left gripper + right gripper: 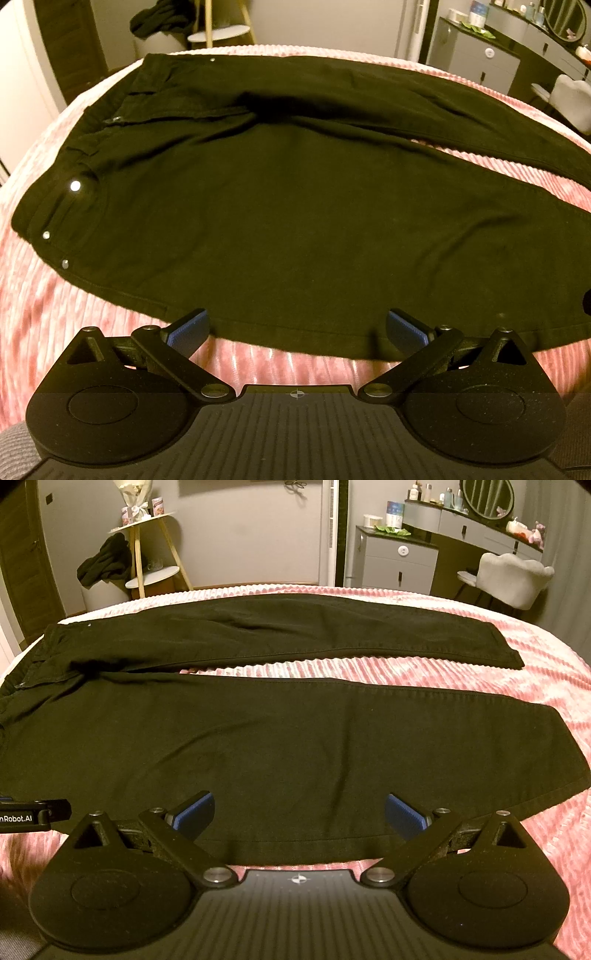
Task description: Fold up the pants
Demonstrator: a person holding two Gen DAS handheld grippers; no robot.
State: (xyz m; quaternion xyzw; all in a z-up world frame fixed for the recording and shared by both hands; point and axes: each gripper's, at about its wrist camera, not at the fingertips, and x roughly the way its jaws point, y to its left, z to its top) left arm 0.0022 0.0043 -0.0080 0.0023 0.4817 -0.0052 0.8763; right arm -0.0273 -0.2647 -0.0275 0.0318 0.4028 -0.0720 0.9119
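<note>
Black pants [280, 206] lie flat on a pink ribbed bedspread [66, 295], waistband with metal rivets at the left, both legs stretched right and spread apart. My left gripper [295, 330] is open and empty just above the near edge of the near leg, close to the hip. The right wrist view shows the pants [258, 746] with a pink gap between the legs; the cuffs end at the right. My right gripper [299, 812] is open and empty over the near leg's near edge. The left gripper's tip [33, 812] shows at that view's left edge.
Beyond the bed stand a small round side table [151, 546] with a dark garment [107, 565] draped by it, a grey cabinet [395, 565], a vanity with a mirror [487, 498] and a white chair [513, 576]. The pink bedspread [517, 672] extends right of the cuffs.
</note>
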